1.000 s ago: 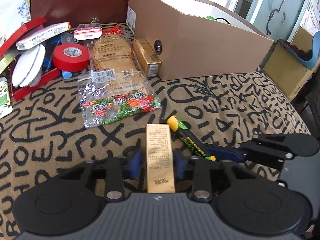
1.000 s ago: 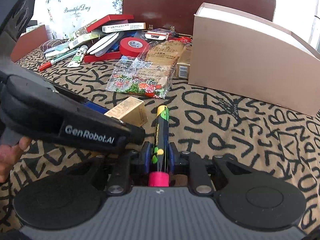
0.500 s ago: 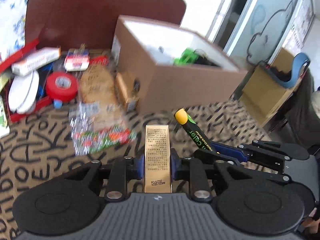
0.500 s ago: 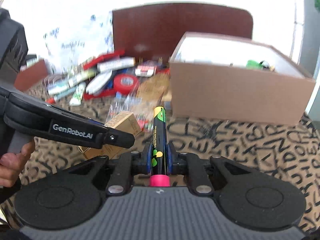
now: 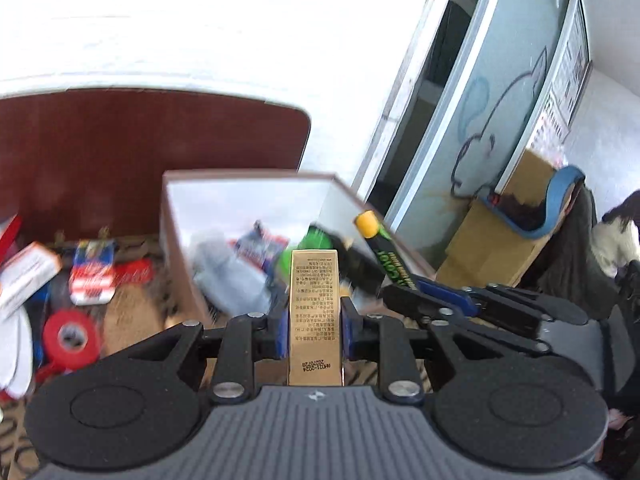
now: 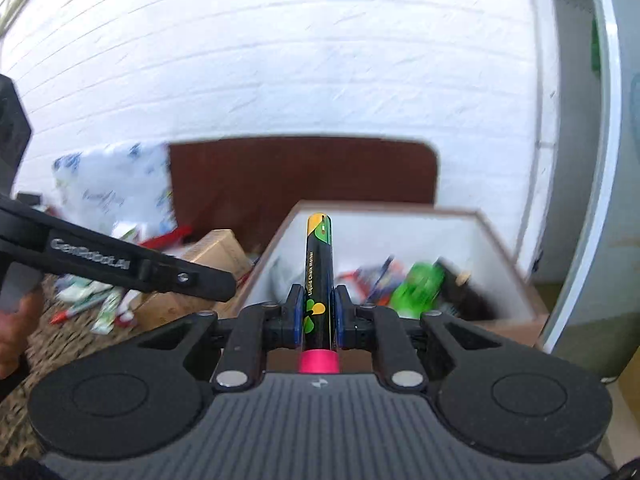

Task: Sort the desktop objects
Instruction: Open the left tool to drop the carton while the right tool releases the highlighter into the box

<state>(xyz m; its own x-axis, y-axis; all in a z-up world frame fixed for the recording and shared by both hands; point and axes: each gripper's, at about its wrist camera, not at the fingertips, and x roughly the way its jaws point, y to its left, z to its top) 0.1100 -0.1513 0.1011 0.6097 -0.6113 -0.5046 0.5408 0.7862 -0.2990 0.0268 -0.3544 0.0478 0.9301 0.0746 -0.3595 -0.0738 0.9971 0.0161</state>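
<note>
My left gripper (image 5: 315,320) is shut on a slim gold carton (image 5: 315,304), held lengthwise and raised off the table. My right gripper (image 6: 318,314) is shut on a black chalk marker (image 6: 319,264) with a yellow-green tip and pink cap. Both hover in front of the open cardboard box (image 5: 176,248), whose white inside holds a green object (image 6: 418,284), a grey bundle (image 5: 232,276) and a blue-red packet. From the left wrist view the marker (image 5: 380,252) and right gripper (image 5: 408,294) sit just to the right. In the right wrist view the left gripper (image 6: 216,280) carries the gold carton (image 6: 218,250) at left.
A red tape roll (image 5: 70,338), white pads, packets and pens lie on the patterned cloth left of the box. A brown board (image 5: 160,152) stands behind. A second carton with a blue item (image 5: 556,208) sits far right. A hand (image 6: 16,324) grips the left handle.
Both grippers have risen from the tabletop with the gold carton and the marker and moved toward the box, so its open inside now shows ahead. The grips are unchanged.
</note>
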